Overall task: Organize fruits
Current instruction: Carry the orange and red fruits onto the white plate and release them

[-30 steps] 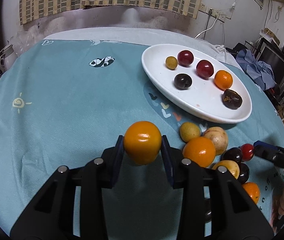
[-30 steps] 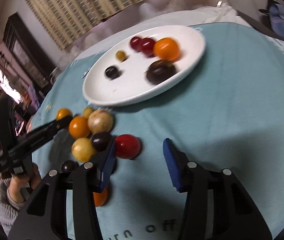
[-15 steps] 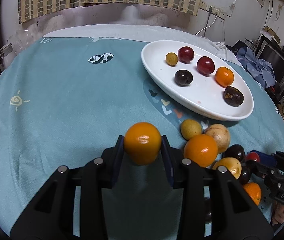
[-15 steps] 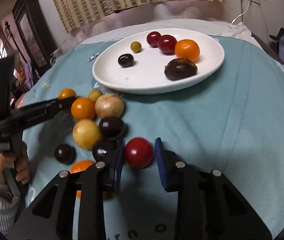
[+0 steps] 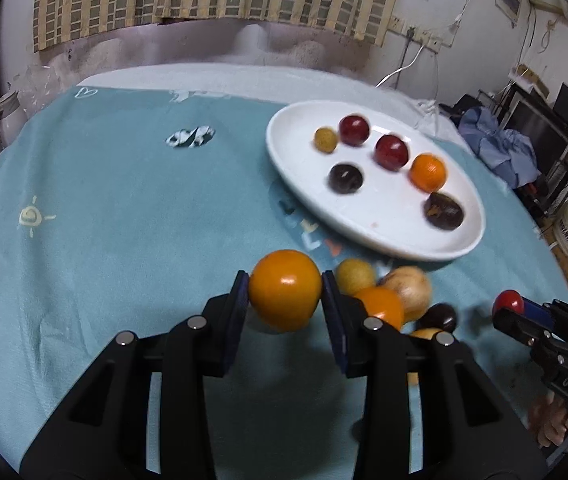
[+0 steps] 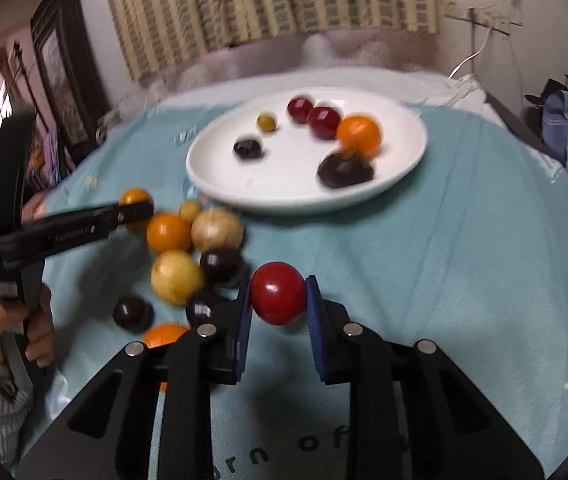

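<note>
Right wrist view shows both fruits mid-carry — right claw (image 6: 278, 300) pinching a red fruit (image 6: 278, 298), left claw (image 5: 285, 290) pinching an orange (image 5: 285, 289) — next they probably need setting on the white plate (image 6: 411, 152).

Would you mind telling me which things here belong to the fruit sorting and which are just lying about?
Part of the job:
- white plate
- orange in the left gripper
- red fruit in the right gripper
- loose fruit pile on the cloth

Just lying about:
- white kettle
- blue clothes
- wall cable
</note>
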Demonstrator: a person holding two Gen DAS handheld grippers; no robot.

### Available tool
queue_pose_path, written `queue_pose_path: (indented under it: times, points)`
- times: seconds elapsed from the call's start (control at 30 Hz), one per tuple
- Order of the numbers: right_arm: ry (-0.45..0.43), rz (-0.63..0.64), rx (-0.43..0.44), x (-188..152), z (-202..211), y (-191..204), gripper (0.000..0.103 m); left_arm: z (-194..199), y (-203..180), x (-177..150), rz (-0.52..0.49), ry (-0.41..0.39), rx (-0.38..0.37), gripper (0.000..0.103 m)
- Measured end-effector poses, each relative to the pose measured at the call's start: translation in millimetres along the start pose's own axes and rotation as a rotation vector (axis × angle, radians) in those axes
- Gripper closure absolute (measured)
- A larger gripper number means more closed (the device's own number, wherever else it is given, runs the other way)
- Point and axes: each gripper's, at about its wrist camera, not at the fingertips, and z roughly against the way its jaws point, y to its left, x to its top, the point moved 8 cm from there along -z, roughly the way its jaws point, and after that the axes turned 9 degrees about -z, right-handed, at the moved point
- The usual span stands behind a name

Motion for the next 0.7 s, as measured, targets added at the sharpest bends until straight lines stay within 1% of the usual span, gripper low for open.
queue_pose_path:
  times: [0.1, 0.17, 0.2, 0.27, 0.33, 0.4, 0.43, 0.47, 0.5, 0.53, 0.57, 0.63, 0.7]
  points:
    - [-0.039, -0.027, 0.011, 23, 8, -3, 0.077, 1, -10, 19, -0.014, -0.020, -0.015, 0.066]
    - [-0.061, -0.027, 0.006, 44, 5, -4, 0.077, -5, -21, 37, -0.052, -0.026, -0.002, 0.066]
    - [-0.064, -0.028, 0.004, 50, 3, -3, 0.077, -8, -24, 43, -0.062, -0.027, 0.001, 0.066]
    - [-0.044, -0.025, 0.026, 63, -11, 1, 0.077, -21, -34, 59, -0.073, -0.026, -0.002, 0.066]
    - [-0.029, -0.033, 0.047, 70, -26, 4, 0.076, -33, -38, 67, -0.064, -0.020, -0.014, 0.064]
    - [-0.025, -0.056, 0.051, 74, -37, 4, 0.074, -42, -39, 73, -0.049, -0.024, -0.017, 0.047]
    - [-0.013, -0.069, 0.040, 74, -43, 1, 0.067, -43, -38, 75, -0.039, -0.034, -0.016, 0.037]
    - [-0.006, -0.077, 0.040, 74, -45, 0, 0.050, -43, -37, 75, -0.032, -0.041, -0.022, 0.036]
    - [-0.011, -0.083, 0.045, 73, -45, -2, 0.043, -42, -36, 75, -0.026, -0.042, -0.030, 0.036]
    - [-0.040, -0.087, 0.048, 74, -39, -4, 0.043, -40, -35, 73, -0.019, -0.045, -0.035, 0.035]
    - [-0.052, -0.086, 0.048, 75, -34, -5, 0.043, -36, -32, 71, -0.008, -0.048, -0.036, 0.033]
    - [-0.060, -0.104, 0.063, 75, -24, -7, 0.043, -27, -24, 63, 0.011, -0.049, -0.032, 0.031]
    - [-0.066, -0.123, 0.081, 74, -12, -7, 0.043, -17, -20, 50, 0.010, -0.042, -0.020, 0.030]
